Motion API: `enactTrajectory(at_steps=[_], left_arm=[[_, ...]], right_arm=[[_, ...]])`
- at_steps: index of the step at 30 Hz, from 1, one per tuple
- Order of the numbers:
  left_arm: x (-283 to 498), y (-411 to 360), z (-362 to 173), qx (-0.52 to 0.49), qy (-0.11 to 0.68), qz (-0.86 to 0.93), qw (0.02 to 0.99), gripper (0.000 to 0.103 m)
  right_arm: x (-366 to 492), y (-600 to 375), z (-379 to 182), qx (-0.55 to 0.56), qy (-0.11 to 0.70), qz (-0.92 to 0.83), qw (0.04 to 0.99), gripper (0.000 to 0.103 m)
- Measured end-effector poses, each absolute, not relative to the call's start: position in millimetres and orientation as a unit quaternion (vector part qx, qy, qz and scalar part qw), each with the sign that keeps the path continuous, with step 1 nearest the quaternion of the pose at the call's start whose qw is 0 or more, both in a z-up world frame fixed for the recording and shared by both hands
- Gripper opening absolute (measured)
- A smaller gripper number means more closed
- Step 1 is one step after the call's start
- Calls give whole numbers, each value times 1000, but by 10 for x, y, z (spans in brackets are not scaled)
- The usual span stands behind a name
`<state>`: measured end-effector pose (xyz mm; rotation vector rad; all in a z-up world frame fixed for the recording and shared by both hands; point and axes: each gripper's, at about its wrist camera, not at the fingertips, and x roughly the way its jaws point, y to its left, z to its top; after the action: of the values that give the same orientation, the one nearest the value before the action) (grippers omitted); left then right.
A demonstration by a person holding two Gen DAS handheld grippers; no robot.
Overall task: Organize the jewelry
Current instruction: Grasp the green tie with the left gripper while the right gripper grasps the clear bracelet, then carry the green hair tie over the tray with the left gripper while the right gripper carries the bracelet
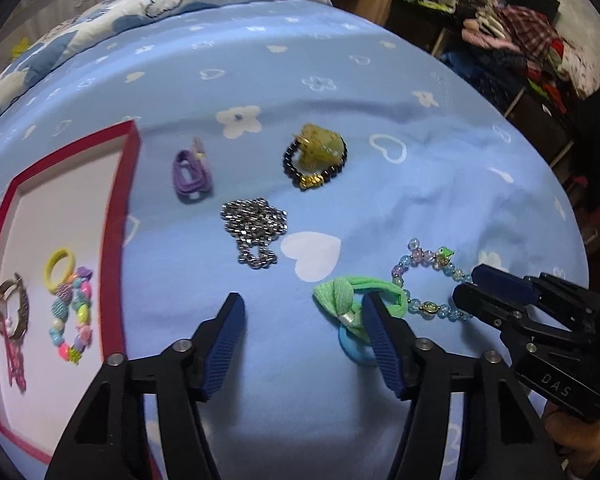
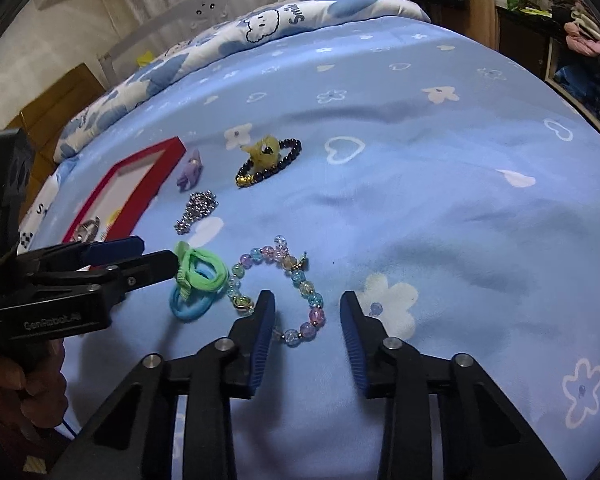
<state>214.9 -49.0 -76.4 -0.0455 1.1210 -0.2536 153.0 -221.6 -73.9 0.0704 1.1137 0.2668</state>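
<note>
Beaded bracelet (image 2: pixel 278 288) lying partly between parted right gripper (image 2: pixel 307 320) jaws, ungripped, left gripper (image 1: pixel 304 316) gaping at green tie (image 1: pixel 352 300), holding nothing, red tray (image 1: pixel 128 184) edging left, open sheet (image 2: pixel 460 200) spreading right.

shiny metal chain (image 1: pixel 255 232), glossy bead bracelet (image 2: pixel 284 280), cloth bedsheet (image 1: pixel 420 200)

Left gripper (image 1: pixel 304 306) and right gripper (image 2: pixel 308 304) angled downward, fingers apart.

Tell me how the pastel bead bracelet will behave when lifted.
The pastel bead bracelet lies in an uneven loop, so it will probably sag limply. Its round, glossy beads may slip between the jaws. It looks light, and its small charm would likely dangle.
</note>
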Motion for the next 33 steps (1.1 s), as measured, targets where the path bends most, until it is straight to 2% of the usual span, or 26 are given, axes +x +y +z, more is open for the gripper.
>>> enactTrajectory(at_steps=[2, 7, 9, 10, 12, 33], left_arm=[[2179, -523, -788, -17, 532, -126, 837, 50], [2220, -584, -820, -11, 531, -141, 836, 20], [2210, -605, -816, -7, 526, -146, 838, 17], [2199, -602, -810, -6, 524, -147, 839, 11], [2174, -577, -780, -13, 518, -152, 842, 5], [1553, 281, -145, -99, 443, -117, 883, 2]], right_arm=[[1536, -2210, -743, 30, 527, 126, 840, 31], [1544, -2201, -762, 21, 528, 119, 841, 21], [1541, -2191, -766, 15, 526, 116, 842, 15], [1537, -2183, -765, 12, 525, 116, 843, 10], [1526, -2170, -750, 7, 521, 117, 846, 7], [1532, -1970, -118, 59, 447, 166, 877, 7]])
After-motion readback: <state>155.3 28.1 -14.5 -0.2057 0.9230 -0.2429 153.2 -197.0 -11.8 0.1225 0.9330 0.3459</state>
